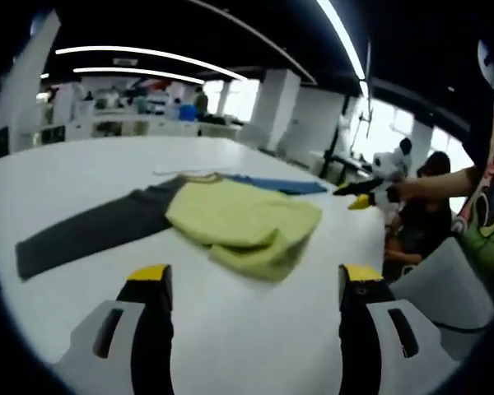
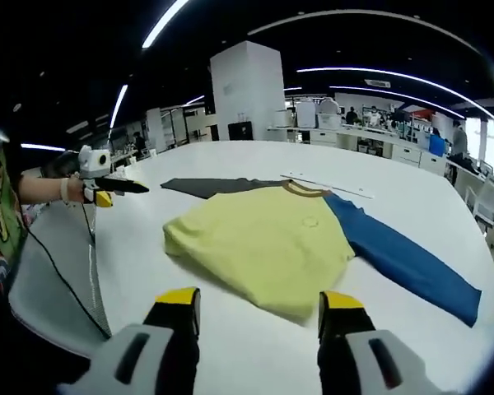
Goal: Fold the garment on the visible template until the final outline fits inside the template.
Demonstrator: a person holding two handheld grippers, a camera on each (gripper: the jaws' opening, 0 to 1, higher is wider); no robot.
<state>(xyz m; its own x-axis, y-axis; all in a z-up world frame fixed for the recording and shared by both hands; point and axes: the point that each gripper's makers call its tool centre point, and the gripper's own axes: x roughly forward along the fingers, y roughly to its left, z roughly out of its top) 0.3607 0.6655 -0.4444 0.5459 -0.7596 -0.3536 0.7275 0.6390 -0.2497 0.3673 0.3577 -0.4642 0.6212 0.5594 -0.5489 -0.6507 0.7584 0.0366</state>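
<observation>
A long-sleeved shirt lies on the white table (image 1: 82, 164). Its yellow body (image 1: 239, 218) (image 2: 263, 239) is folded over on itself, with a bunched edge nearest the left gripper. A dark grey sleeve (image 1: 90, 230) (image 2: 210, 188) stretches out one way and a blue sleeve (image 1: 280, 185) (image 2: 403, 259) the other. My left gripper (image 1: 255, 276) is open just short of the folded hem, and it also appears off the table's edge (image 2: 107, 191). My right gripper (image 2: 259, 300) is open just short of the yellow body's near edge, also seen past the table's far side (image 1: 358, 197). Nothing sits between either pair of jaws.
A thin pale strip (image 2: 329, 185) (image 1: 181, 171) lies on the table just beyond the collar. A person's arm (image 1: 432, 185) and printed shirt stand at the table's edge. A black cable (image 2: 62, 280) hangs off the table side. Desks, pillars and people fill the room behind.
</observation>
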